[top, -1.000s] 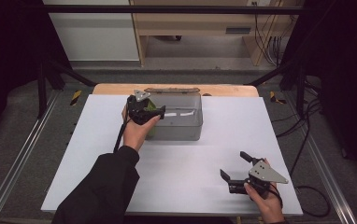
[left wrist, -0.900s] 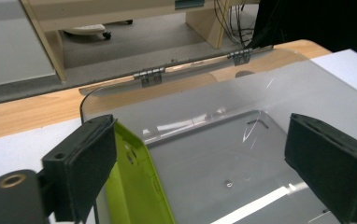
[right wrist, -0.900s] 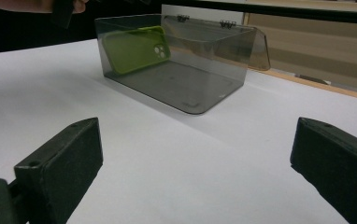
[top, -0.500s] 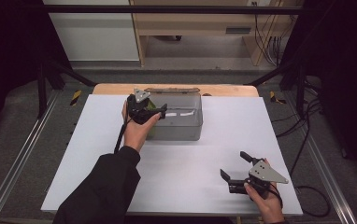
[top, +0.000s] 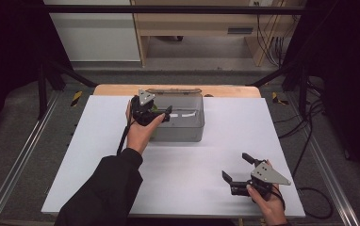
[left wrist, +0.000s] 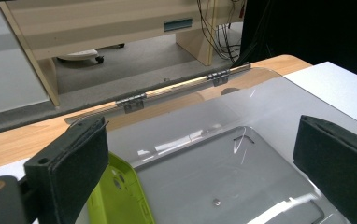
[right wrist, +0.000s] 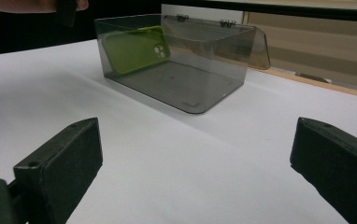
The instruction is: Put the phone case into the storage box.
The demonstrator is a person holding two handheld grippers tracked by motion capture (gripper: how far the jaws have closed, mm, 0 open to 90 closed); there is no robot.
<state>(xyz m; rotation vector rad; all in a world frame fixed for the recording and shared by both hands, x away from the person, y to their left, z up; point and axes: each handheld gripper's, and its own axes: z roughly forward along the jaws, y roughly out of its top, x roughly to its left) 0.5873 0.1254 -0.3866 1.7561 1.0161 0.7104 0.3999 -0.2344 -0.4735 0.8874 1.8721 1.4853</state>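
A clear grey box point(top: 183, 128) stands at the table's far middle, its hinged lid point(right wrist: 256, 46) swung open to the back. Inside it a lime-green phone case point(right wrist: 137, 49) leans against one end wall. My left gripper point(top: 165, 114) hovers over that end of the box. Its jaws have just been opening and stand wide apart, with nothing pressed between them. In the left gripper view the green case point(left wrist: 120, 196) sits just below the left jaw, free of the pads. My right gripper point(top: 234, 165) rests open near the table's front right, pointing at the box point(right wrist: 176, 79).
The white tabletop point(top: 98, 155) ends at a wooden strip point(top: 225, 90) behind the box. Metal rails point(top: 22, 155) run along both sides of the table. Cables point(top: 310, 136) trail off to the right. A wooden desk point(left wrist: 74, 32) stands on the floor beyond.
The left gripper's jaws stand a little wider apart than a second ago. Both hands have kept their places, and the box and the case have not moved.
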